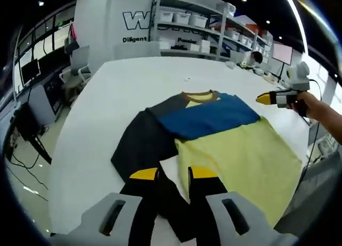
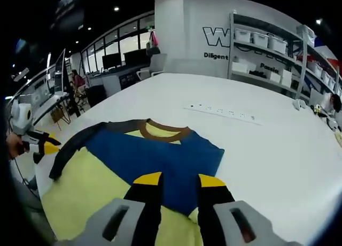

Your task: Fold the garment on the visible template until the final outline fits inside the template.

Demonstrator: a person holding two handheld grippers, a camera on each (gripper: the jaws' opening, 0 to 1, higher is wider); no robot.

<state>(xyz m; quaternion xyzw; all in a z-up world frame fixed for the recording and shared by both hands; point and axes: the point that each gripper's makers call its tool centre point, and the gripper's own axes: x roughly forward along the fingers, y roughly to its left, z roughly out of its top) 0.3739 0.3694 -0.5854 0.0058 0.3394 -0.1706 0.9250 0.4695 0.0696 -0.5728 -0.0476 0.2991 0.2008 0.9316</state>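
Observation:
A T-shirt lies flat on the white table (image 1: 96,123), with a blue chest (image 1: 208,117), a pale yellow body (image 1: 246,155), a brown collar (image 1: 199,94) and dark grey sleeves (image 1: 141,141). My left gripper (image 1: 173,174) hovers at the near sleeve. Its jaws stand apart, and dark sleeve fabric lies in the gap between them. My right gripper (image 2: 179,179) hangs over the shirt's blue chest (image 2: 160,155), its jaws also apart and holding nothing. It also shows as the right gripper (image 1: 267,99) in a hand beside the far shoulder. The left gripper (image 2: 48,148) is near the other sleeve (image 2: 69,152).
A white power strip (image 2: 222,111) lies on the table beyond the collar. Shelves with white bins (image 1: 192,21) line the back wall. Office chairs (image 1: 80,64) and monitors (image 1: 29,69) stand off the table's side. Bare tabletop (image 2: 278,150) spreads around the shirt.

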